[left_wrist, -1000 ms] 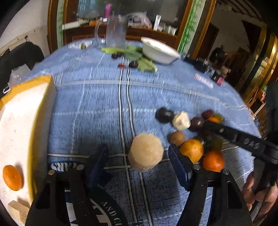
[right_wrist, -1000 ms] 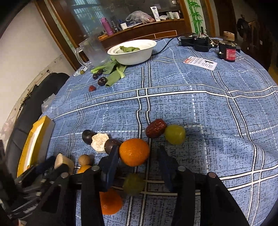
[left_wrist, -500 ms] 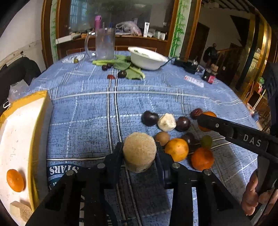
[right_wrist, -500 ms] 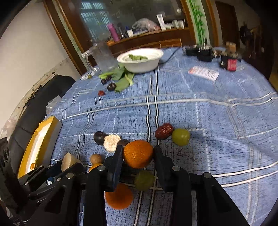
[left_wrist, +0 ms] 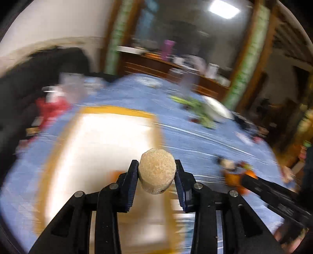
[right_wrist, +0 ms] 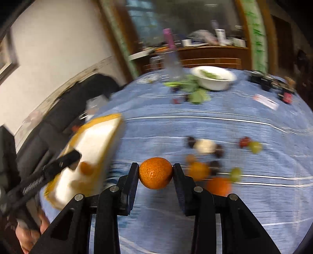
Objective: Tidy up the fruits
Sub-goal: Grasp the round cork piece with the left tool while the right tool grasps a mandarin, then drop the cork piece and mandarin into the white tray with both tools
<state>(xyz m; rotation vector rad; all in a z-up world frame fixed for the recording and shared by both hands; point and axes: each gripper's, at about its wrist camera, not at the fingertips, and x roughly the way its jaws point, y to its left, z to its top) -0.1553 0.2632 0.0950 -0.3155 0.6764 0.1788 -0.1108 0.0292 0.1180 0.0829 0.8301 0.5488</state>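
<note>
A tan, rough, cylinder-shaped fruit chunk (left_wrist: 156, 172) sits pinched between the left tongs (left_wrist: 156, 175), above the white, yellow-rimmed tray (left_wrist: 117, 111). A dimpled orange (right_wrist: 156, 173) is clamped in the right tongs (right_wrist: 156, 173); the blurred loose fruits (right_wrist: 205, 156) lie at three o'clock of it.

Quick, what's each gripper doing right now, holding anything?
Left gripper: shut on the tan chunk.
Right gripper: shut on the orange.

Both fisheye views show heavy motion blur across the table (left_wrist: 195, 140) and room; only grippers and held items stay sharp. A ceiling light (left_wrist: 225, 8) glares; edges curve and darken.
</note>
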